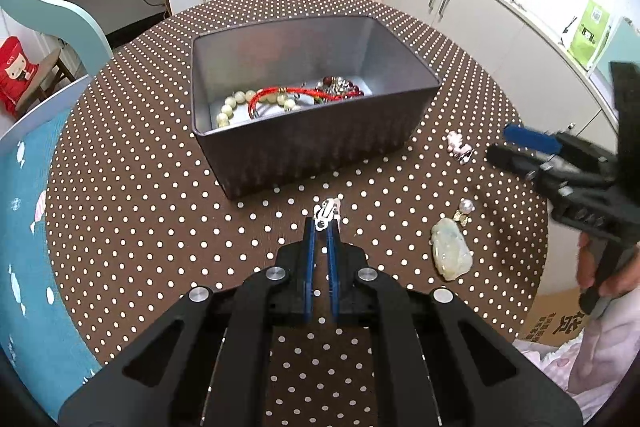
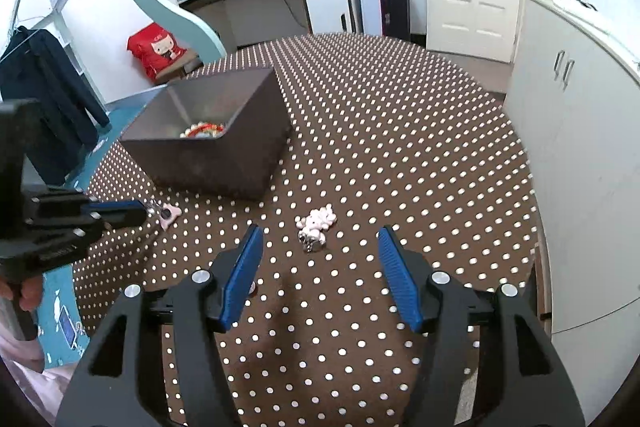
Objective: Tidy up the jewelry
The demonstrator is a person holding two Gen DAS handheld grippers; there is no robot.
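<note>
Left wrist view shows the left tool (image 1: pixel 325 225) clenched on a small white-and-pink clip (image 1: pixel 326 213), held low just short of the grey box (image 1: pixel 304 155), likely so it can be carried over the wall to join the beads (image 1: pixel 236 105) and red cord (image 1: pixel 280 95) inside. The clip's long axis runs along the fingers, pointing toward the box. The right tool (image 2: pixel 318 255) is released, jaws wide, hovering over a pink charm (image 2: pixel 314 225) on the counter (image 2: pixel 400 147), probably lining up its pick. A jade pendant (image 1: pixel 450 251) and pearl (image 1: pixel 466 206) lie nearby
</note>
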